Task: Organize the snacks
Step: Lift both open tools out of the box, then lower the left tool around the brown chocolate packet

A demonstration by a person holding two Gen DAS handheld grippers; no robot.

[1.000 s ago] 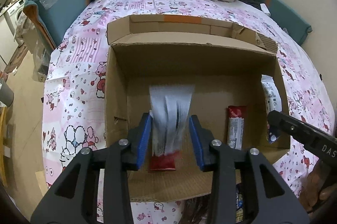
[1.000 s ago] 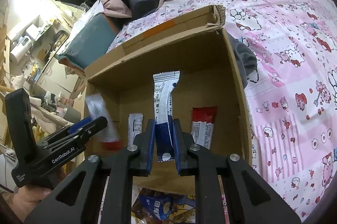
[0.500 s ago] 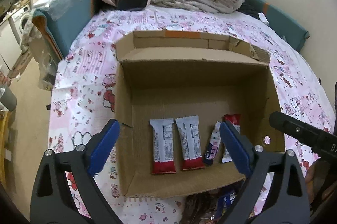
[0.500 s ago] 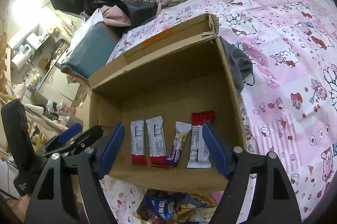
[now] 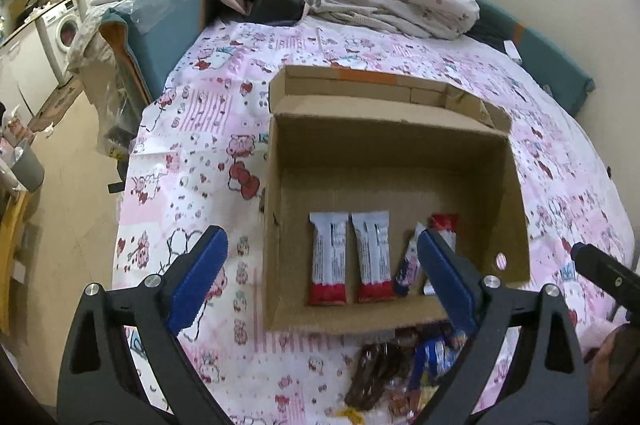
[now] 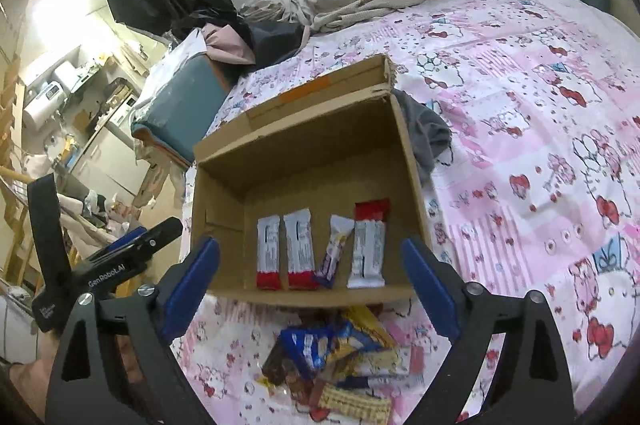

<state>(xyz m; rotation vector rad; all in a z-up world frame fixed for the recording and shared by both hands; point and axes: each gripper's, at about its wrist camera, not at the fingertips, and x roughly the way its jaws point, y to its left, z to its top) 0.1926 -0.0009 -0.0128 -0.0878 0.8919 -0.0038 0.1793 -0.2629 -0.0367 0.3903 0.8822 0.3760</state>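
An open cardboard box [image 5: 276, 225] [image 6: 216, 209] sits on the bed. Along its near wall lie two white bars with red ends [image 5: 329, 257] [image 6: 268, 251], a small white-and-purple bar [image 5: 408, 261] [image 6: 336, 249] and a white bar with a red top [image 6: 370, 245]. My left gripper [image 5: 318, 237] hangs open above the box's near left corner, holding nothing. My right gripper [image 6: 310, 245] is above the near edge, its jaws opening with nothing between them. A pile of loose snacks [image 6: 340, 357] [image 5: 400, 365] lies on the sheet in front of the box.
The bed has a pink cartoon-print sheet [image 6: 540, 113]. A crumpled blanket [image 5: 384, 1] is heaped at the far end. A grey cloth [image 6: 428, 133] lies against the box's right side. A teal padded block [image 5: 160, 21] and the floor are to the left.
Both grippers were shut on a bar held upright over the box. They let go, opened wide and drew back and up. Both bars now lie flat in the box.
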